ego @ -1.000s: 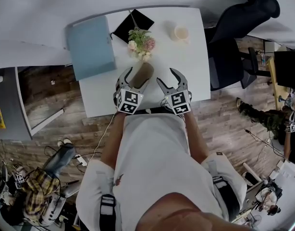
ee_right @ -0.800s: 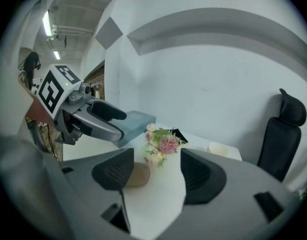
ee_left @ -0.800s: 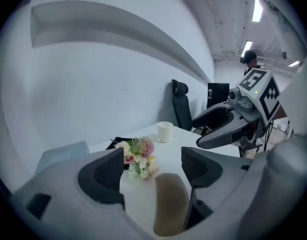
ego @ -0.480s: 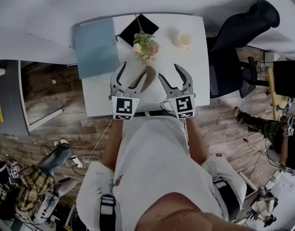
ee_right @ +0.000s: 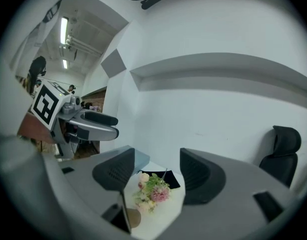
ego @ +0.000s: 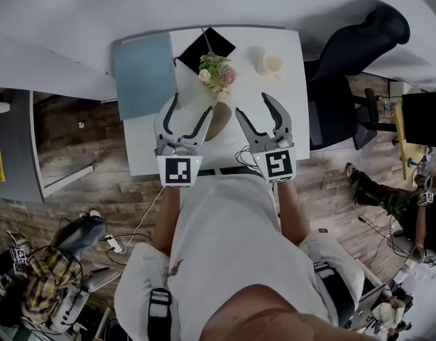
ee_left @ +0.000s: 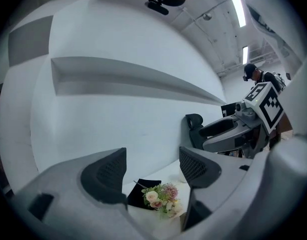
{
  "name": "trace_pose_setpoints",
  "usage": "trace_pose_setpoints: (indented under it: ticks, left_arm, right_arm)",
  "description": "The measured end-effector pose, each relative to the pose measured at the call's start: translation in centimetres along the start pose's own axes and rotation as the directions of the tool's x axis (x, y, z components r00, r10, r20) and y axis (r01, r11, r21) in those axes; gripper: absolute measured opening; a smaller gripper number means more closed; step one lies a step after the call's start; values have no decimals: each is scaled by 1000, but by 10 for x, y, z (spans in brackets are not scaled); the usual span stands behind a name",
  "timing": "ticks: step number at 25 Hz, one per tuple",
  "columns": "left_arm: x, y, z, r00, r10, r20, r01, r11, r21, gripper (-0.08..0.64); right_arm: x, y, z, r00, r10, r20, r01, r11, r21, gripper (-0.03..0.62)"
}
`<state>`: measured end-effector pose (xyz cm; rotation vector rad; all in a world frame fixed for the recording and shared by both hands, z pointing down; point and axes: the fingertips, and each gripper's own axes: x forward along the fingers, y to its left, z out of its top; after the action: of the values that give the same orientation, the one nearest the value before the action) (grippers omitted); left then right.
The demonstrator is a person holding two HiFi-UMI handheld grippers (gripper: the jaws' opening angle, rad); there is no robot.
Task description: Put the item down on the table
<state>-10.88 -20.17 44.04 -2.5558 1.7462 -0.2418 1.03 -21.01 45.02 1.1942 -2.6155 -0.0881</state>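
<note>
Two hand-held grippers raised, one brown item

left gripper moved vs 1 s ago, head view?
Yes. The left gripper has pulled back toward the person, off the bouquet's brown wrap. Its marker cube now sits past the table near edge.

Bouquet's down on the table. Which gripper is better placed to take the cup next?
Right. The right gripper hangs nearer the cup; its jaws, just closing a little, stand apart and empty. The left gripper would have to cross the bouquet.
</note>
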Motion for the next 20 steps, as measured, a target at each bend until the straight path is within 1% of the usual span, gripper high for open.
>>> trace_pose_setpoints:
  ticks: [3,6,9,14,17,20]
  left_arm:
    - [-4,1,2,1000,4,2,-4,1000,-1,328]
    - [-6,0,0,1000,-6,-2,6,1000,6,325]
    - [-6,-1,-1,1000,-18,-1,18,1000,12,325]
    - [-10,0,-5,999,-37,-8,37,999,16,324]
    - [-8,-2,-5,998,-56,11,55,998,24,322]
    - [-1,0,-7,997,-71,11,71,997,9,322]
  right_arm:
    - [-1,2,6,1000,-5,8,5,1000,-14,285]
    - [-2,1,2,1000,-26,-8,26,999,-23,291]
    - [-4,4,3,999,-30,-22,29,999,-24,291]
    - [-6,7,6,999,-51,-14,51,998,-28,291]
    - [-7,7,8,998,-65,-14,65,997,-30,290]
    - [-1,4,7,997,-76,-29,75,997,-36,291]
